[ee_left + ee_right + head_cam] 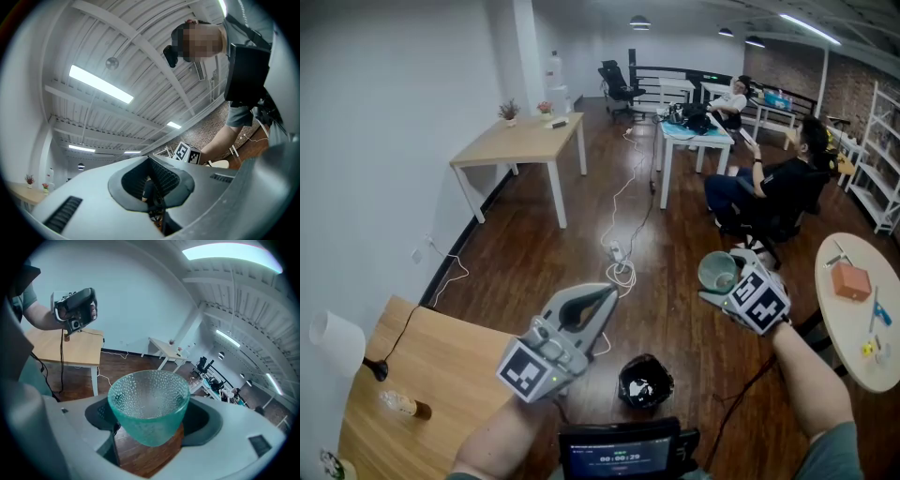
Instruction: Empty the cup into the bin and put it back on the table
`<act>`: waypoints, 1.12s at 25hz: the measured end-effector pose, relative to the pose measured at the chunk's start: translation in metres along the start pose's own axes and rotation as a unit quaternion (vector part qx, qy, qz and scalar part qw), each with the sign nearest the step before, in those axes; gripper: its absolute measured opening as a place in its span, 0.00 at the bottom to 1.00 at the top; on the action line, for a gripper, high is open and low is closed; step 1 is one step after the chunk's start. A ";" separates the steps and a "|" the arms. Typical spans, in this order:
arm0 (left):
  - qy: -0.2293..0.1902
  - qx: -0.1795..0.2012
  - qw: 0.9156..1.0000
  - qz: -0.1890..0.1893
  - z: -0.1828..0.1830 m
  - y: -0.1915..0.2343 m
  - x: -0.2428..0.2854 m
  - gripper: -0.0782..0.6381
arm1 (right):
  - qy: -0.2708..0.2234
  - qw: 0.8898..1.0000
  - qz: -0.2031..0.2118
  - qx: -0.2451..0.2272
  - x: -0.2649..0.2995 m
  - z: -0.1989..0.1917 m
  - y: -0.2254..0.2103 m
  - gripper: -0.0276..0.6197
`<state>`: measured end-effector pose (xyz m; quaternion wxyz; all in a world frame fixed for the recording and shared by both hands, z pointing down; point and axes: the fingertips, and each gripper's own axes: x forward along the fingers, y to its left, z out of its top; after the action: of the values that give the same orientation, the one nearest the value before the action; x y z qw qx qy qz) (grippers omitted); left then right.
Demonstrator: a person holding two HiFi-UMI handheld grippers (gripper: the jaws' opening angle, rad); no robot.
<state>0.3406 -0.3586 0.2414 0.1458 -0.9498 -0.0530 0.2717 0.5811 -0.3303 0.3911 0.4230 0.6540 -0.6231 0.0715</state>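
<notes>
R claw holds the cup over the floor, off to one side of the bin

My R claw (727, 284) is spread wide and clamped on the teal dimpled glass cup (149, 404), one jaw on each side of its lower body, rim facing up and away from the claw. In the head view the cup is in the air above the wood floor (544, 253), beyond and to the right of the black bin (645, 382), between it and the round surface (853, 328) at right. White scraps show in the bin. My L claw (591, 305) is raised over the edge of the wooden surface (441, 366), jaw tips together, w/ nothing in them, pointing up toward the ceiling.
</notes>
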 end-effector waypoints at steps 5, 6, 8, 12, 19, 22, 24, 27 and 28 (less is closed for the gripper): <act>0.003 -0.002 1.000 -0.001 -0.001 -0.002 0.001 0.10 | -0.023 0.999 0.011 0.028 -0.002 0.007 0.002 0.65; 0.003 -0.002 1.000 -0.001 -0.002 -0.002 0.001 0.10 | -0.027 0.999 0.016 0.040 -0.003 0.007 0.003 0.65; 0.004 -0.002 1.000 -0.001 -0.003 -0.002 0.000 0.10 | -0.036 0.997 0.026 0.064 -0.002 0.006 0.005 0.65; 0.003 -0.001 1.000 0.001 -0.003 -0.001 0.000 0.10 | -0.047 0.996 0.025 0.076 -0.003 0.004 0.006 0.65; 0.011 -0.001 1.000 0.002 -0.002 -0.007 -0.002 0.10 | -0.098 0.984 0.049 0.138 -0.014 0.010 0.007 0.65; 0.014 0.001 1.000 0.004 -0.002 -0.010 -0.001 0.10 | -0.109 0.981 0.062 0.148 -0.016 0.012 0.011 0.65; 0.017 0.002 1.000 0.004 -0.003 -0.014 0.000 0.10 | -0.120 0.978 0.068 0.159 -0.018 0.013 0.012 0.65; 0.022 0.002 1.000 0.009 -0.003 -0.017 -0.002 0.10 | -0.131 0.975 0.073 0.164 -0.022 0.016 0.014 0.65; 0.024 0.002 1.000 0.011 -0.003 -0.018 -0.003 0.10 | -0.134 0.974 0.075 0.165 -0.024 0.018 0.015 0.65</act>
<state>0.3390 -0.3423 0.2505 0.1460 -0.9562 -0.0388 0.2507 0.5550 -0.3220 0.3722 0.2154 0.6700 -0.7009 0.1159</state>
